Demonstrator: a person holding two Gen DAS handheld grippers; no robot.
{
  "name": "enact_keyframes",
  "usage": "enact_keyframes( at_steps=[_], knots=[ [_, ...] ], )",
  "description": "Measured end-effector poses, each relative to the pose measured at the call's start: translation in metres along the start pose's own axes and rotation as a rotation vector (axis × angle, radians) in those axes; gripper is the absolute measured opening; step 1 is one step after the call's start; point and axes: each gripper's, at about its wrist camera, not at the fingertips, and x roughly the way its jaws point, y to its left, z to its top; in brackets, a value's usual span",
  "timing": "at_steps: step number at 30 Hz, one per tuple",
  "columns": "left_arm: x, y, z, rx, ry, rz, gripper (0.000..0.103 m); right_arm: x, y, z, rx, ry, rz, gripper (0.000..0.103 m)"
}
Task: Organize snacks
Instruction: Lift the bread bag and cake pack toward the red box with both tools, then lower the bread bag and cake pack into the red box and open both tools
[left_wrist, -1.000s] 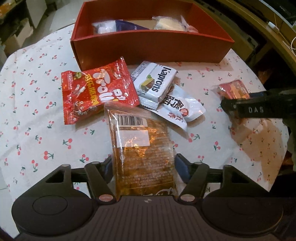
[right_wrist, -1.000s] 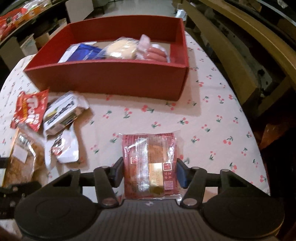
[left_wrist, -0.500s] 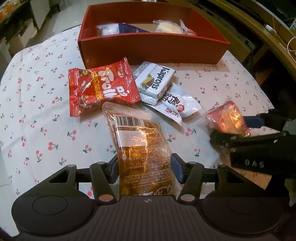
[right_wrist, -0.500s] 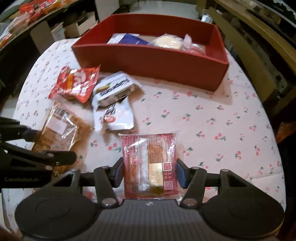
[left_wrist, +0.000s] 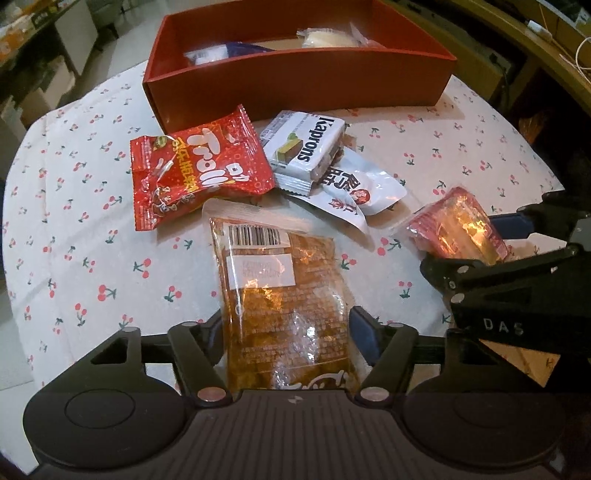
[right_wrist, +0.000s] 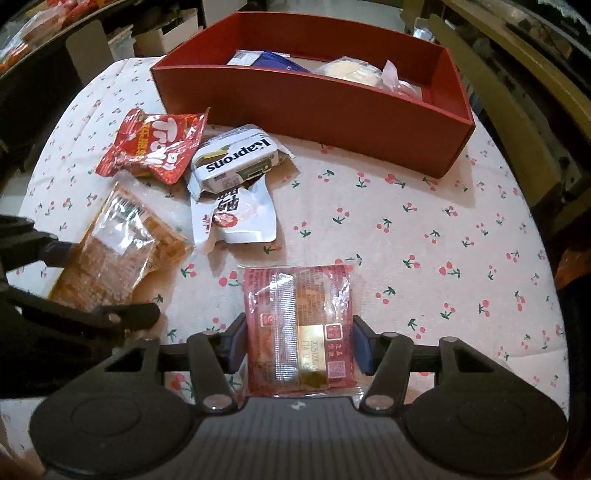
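My left gripper (left_wrist: 288, 332) is shut on a clear orange-brown snack bag (left_wrist: 280, 295) and holds it above the table. My right gripper (right_wrist: 299, 343) is shut on a red wrapped pastry packet (right_wrist: 299, 325), also held above the table; the packet shows in the left wrist view (left_wrist: 458, 229) too. A red box (left_wrist: 295, 77) at the back holds several snacks. In front of it lie a red Trolli bag (left_wrist: 195, 170), a white Kaprons pack (left_wrist: 306, 147) and a white pouch (left_wrist: 362, 192).
The round table has a cherry-print cloth (right_wrist: 424, 221). Its edge curves close on the right and left. Wooden furniture (right_wrist: 517, 92) stands to the right of the table, and shelves and boxes (right_wrist: 92, 48) stand at the back left.
Both grippers have lifted and pulled back from the box with their packets still held. The right gripper has swung toward the left one, so the two now sit close together.
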Motion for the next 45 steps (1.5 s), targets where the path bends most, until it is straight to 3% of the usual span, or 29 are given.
enact_keyframes(
  at_steps=[4, 16, 29, 45],
  knots=[
    [-0.008, 0.001, -0.002, -0.022, -0.013, -0.016, 0.062, -0.012, 0.007, -0.003, -0.018, -0.031, -0.001, 0.073],
    [-0.055, -0.005, -0.005, -0.018, -0.136, 0.051, 0.059, -0.061, 0.01, -0.001, 0.025, -0.165, 0.0, 0.073],
    [-0.064, 0.005, 0.064, -0.009, -0.249, 0.046, 0.058, -0.07, -0.015, 0.06, 0.114, -0.266, -0.048, 0.073],
    [-0.034, 0.014, 0.135, -0.029, -0.258, 0.038, 0.055, -0.04, -0.051, 0.128, 0.134, -0.264, -0.082, 0.073]
  ],
)
